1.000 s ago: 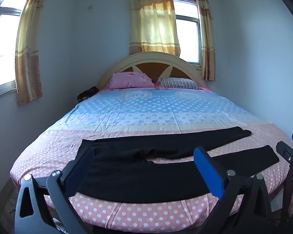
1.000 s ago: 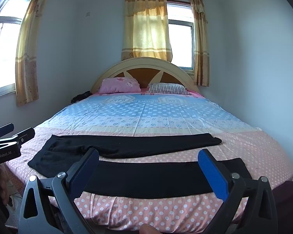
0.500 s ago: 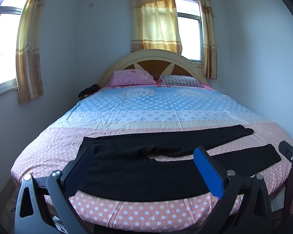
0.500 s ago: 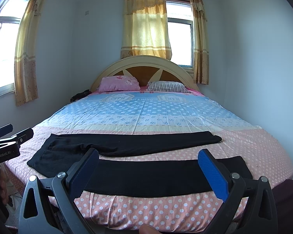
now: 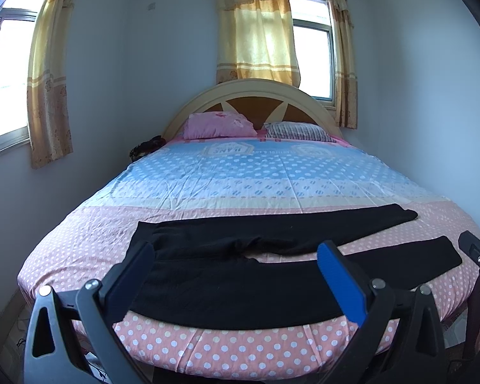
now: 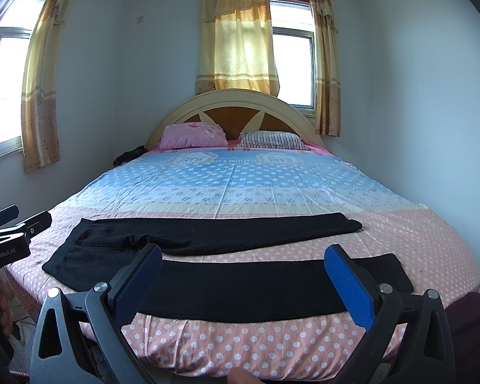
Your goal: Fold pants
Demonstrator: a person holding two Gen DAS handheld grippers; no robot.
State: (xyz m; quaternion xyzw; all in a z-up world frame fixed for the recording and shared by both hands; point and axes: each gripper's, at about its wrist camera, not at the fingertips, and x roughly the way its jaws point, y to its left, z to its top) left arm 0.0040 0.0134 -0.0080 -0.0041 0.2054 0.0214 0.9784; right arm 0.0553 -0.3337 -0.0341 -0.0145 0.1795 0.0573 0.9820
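Black pants (image 5: 240, 275) lie spread flat across the foot of the bed, waist at the left, both legs running right. They also show in the right wrist view (image 6: 227, 281). My left gripper (image 5: 236, 259) is open and empty, held in front of the bed's foot, near the waist and crotch area. My right gripper (image 6: 243, 262) is open and empty, held in front of the near leg. Each gripper shows at the edge of the other's view: the right one (image 5: 476, 249), the left one (image 6: 12, 227).
The bed (image 5: 272, 176) has a pink and blue dotted sheet, with two pillows (image 5: 220, 124) by the wooden headboard. A dark object (image 5: 144, 148) sits at the bed's far left corner. Walls stand close on both sides.
Both grippers have risen and tilted slightly, so the bed and pants sit a little lower in view. The pants have not moved. Both grippers stay open.
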